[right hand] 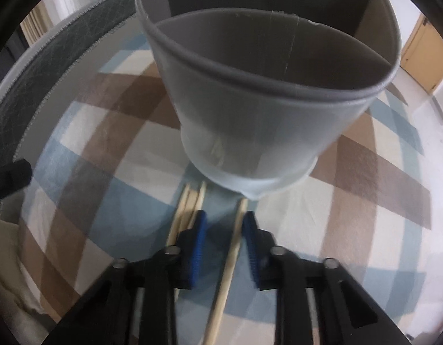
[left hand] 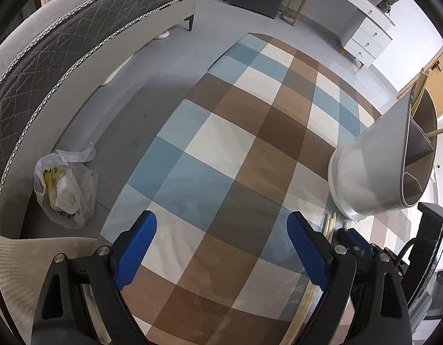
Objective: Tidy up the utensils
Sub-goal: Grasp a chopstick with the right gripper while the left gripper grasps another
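Observation:
A grey divided utensil holder (right hand: 250,120) stands on the checked rug (right hand: 92,178), right in front of my right gripper (right hand: 224,224). It also shows at the right in the left wrist view (left hand: 373,169). Several pale wooden chopsticks (right hand: 187,204) lie on the rug at the holder's base. One chopstick (right hand: 230,258) runs between the right gripper's blue pads, which are partly open around it and not clamped. My left gripper (left hand: 221,247) is wide open and empty above the rug, to the left of the holder. Chopstick ends show by its right finger (left hand: 330,224).
A bed with a grey quilted mattress (left hand: 63,46) lies to the left. A white plastic bag (left hand: 63,189) sits on the grey floor beside the rug (left hand: 236,143). A white dresser (left hand: 365,37) stands at the far right. A wooden door (right hand: 422,54) is at the right.

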A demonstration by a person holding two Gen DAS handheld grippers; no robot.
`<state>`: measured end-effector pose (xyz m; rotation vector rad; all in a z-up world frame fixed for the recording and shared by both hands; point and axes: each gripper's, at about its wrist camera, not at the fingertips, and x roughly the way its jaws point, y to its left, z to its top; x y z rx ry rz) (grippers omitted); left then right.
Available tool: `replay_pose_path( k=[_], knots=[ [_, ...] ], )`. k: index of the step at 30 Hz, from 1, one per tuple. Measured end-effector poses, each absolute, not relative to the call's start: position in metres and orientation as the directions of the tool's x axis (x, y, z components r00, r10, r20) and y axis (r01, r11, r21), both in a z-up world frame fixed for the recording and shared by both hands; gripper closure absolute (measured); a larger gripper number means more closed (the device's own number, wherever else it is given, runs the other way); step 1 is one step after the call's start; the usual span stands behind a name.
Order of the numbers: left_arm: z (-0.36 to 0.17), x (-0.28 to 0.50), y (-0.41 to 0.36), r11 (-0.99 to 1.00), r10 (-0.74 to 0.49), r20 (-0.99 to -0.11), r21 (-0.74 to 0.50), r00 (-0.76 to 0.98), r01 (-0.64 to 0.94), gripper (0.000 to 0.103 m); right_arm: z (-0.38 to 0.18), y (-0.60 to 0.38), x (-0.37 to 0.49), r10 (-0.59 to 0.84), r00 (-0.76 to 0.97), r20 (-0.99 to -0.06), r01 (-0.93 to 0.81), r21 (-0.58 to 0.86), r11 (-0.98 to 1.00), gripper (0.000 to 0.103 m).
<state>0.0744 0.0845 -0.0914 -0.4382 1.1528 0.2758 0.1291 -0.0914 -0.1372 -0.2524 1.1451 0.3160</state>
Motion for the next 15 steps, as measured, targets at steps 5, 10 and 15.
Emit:
replay_pose_path(
  k=[5,10,15],
  knots=[
    [-0.097,0.077,0.072,0.906,-0.076,-0.914,-0.230,0.399,-0.355,0.014,-0.128,-0.125,0.118,0.215,0.364,-0.906,-0.299,0.105,0.948,0.099],
    [-0.107,0.079,0.043,0.940,-0.171,-0.912,-0.265,0.374,-0.215,0.014,-0.104,-0.187,0.100,0.340,0.424,-0.839,-0.179,0.290,0.940,0.099],
    [-0.106,0.076,0.015,0.965,-0.187,-0.904,-0.242,0.385,-0.102,0.014,-0.096,-0.247,0.089,0.445,0.479,-0.756,-0.043,0.486,0.873,0.099]
  ],
)
